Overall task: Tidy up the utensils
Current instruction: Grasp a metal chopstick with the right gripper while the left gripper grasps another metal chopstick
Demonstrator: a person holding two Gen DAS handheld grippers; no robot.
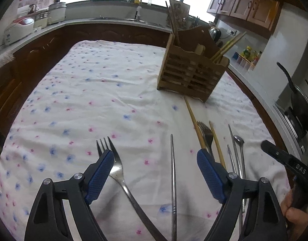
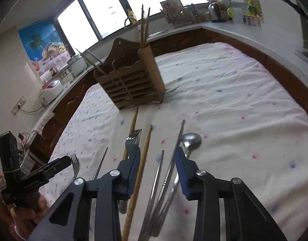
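My left gripper [image 1: 154, 158] hangs open over the flowered cloth. A steel fork [image 1: 116, 169] and a metal chopstick [image 1: 173, 172] lie between its blue pads, untouched. To its right lie wooden chopsticks [image 1: 194, 120], a second fork [image 1: 206, 132] and a spoon [image 1: 239, 140]. My right gripper [image 2: 158, 155] is low over that group, jaws narrowed but open. A wooden chopstick [image 2: 144, 156] and metal chopsticks [image 2: 160, 166] lie between its pads. The spoon [image 2: 191, 139] lies just beyond the right pad, the fork [image 2: 133, 138] by the left one. A wooden utensil holder [image 2: 131, 82] stands beyond, with chopsticks in it.
The holder [image 1: 192, 74] stands on the cloth-covered table [image 1: 83, 92] near its far right edge. Kitchen counters with cookers [image 1: 19, 27], a sink and a kettle surround the table. A dark pan [image 1: 300, 100] hangs at the right. A hand holds each gripper's handle.
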